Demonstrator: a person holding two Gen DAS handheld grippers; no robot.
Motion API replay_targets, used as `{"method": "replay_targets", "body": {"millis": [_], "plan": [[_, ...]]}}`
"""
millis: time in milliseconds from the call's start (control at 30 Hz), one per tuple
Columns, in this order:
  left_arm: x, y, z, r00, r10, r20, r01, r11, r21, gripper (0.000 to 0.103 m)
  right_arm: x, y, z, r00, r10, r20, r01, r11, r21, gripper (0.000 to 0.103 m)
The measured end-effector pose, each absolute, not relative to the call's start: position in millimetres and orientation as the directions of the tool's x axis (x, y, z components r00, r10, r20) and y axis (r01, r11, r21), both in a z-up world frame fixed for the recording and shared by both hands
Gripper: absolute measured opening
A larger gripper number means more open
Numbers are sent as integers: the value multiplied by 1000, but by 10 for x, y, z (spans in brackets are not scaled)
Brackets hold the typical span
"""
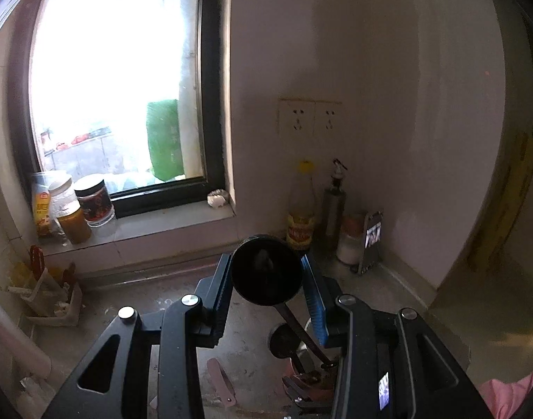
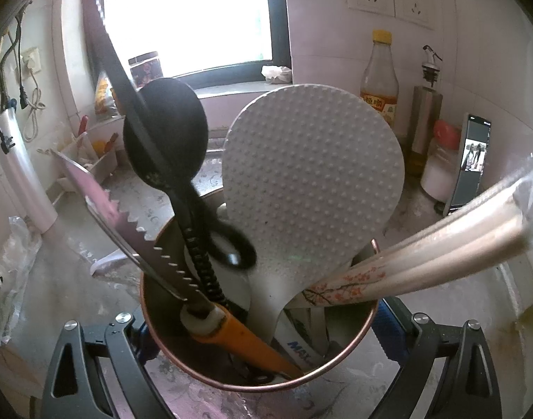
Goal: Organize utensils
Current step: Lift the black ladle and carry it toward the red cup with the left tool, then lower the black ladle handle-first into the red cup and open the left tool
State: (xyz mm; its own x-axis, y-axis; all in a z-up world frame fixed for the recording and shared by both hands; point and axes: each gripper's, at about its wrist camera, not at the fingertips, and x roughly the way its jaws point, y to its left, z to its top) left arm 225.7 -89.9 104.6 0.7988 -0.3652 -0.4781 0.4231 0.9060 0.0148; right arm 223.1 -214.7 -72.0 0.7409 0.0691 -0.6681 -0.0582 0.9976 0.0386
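Observation:
My left gripper (image 1: 266, 262) is shut on the bowl of a black ladle (image 1: 266, 272), with a blue pad on each side. The ladle's handle slants down to the right toward a copper cup (image 1: 303, 380) at the bottom edge. In the right wrist view my right gripper (image 2: 264, 328) is shut on that copper cup (image 2: 163, 279), one finger on each side. The cup holds a white dimpled rice paddle (image 2: 312, 181), a black spoon (image 2: 165, 132), a serrated knife (image 2: 140, 237) with an orange handle, and wrapped chopsticks (image 2: 441, 244). The left gripper does not show in this view.
A vinegar bottle (image 2: 378, 80), a steel oil dispenser (image 2: 423, 118), a red-lidded jar (image 2: 441, 160) and a propped phone (image 2: 471, 160) stand in the corner. Jars (image 1: 92, 202) sit on the window sill. A white drying rack (image 1: 53, 296) stands at the left wall.

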Motion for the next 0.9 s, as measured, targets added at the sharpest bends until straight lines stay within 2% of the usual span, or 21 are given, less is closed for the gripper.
{"method": "replay_targets", "body": {"millis": [200, 633, 900], "plan": [[2286, -969, 944, 761, -398, -513, 465, 885, 2, 40, 2247, -2128, -729, 740, 63, -669, -53, 998, 35, 98], [2489, -1021, 609, 618, -489, -615, 514, 844, -155, 40, 2248, -2141, -727, 741, 64, -668, -53, 998, 36, 98], [2537, -1066, 467, 558, -510, -655, 515, 831, -209, 40, 2245, -2155, -727, 741, 68, -669, -58, 998, 38, 98]]}}
